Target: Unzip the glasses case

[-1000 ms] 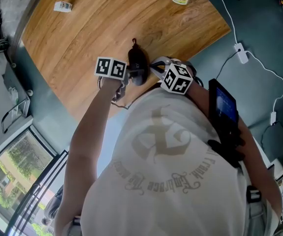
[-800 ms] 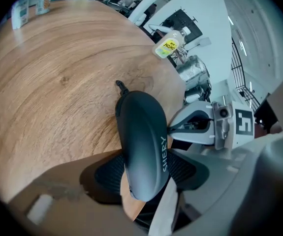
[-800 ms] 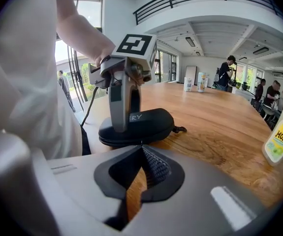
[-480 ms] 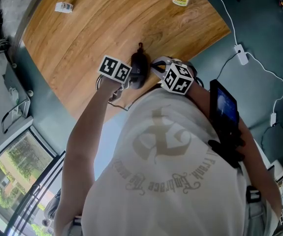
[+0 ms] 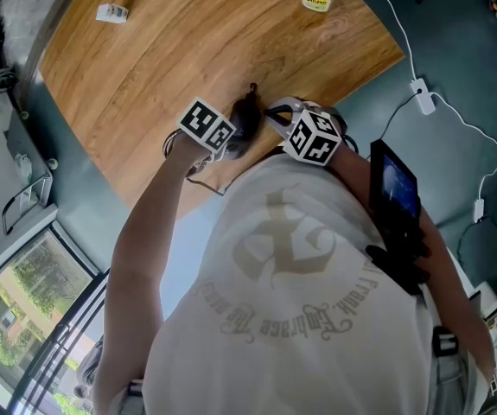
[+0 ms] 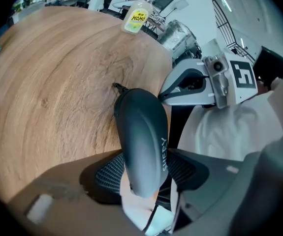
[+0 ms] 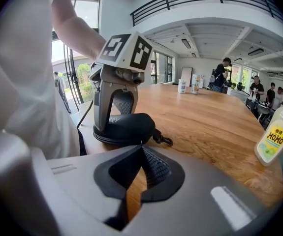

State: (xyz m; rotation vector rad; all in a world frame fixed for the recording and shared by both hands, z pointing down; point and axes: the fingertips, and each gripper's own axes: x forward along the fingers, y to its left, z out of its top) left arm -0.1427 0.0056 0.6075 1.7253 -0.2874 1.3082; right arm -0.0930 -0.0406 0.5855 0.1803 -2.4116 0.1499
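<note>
Pale wood fills the scene: a broad table (image 5: 187, 50) in an open office, bare apart from a yellow-labelled bottle (image 7: 274, 132) standing well apart at the far side and some small items near the far edge. The glasses case (image 6: 141, 141), a dark zipped shell, lies at the table's near edge, close to the person's body. The left gripper (image 6: 144, 173) comes down steeply on it and clamps one end across its width, its mesh pads pressing on both flanks. From those jaws the case's long axis runs straight away over the wood, ending in a small clip (image 6: 117, 86) at the far tip. The right gripper (image 7: 141, 149) has its jaws pressed fully together, tips meeting right at the case's long side, about where the seam runs. Whether a zipper pull is pinched between them is too small to tell. From this gripper the case lies crosswise just ahead — held end to the left, clip end to the right. So the right hand looks like the working one, already at the seam, while the left only anchors. Any unzipping pull would probably have to follow the seam along that long axis and around an end, rather than away from the case.
</note>
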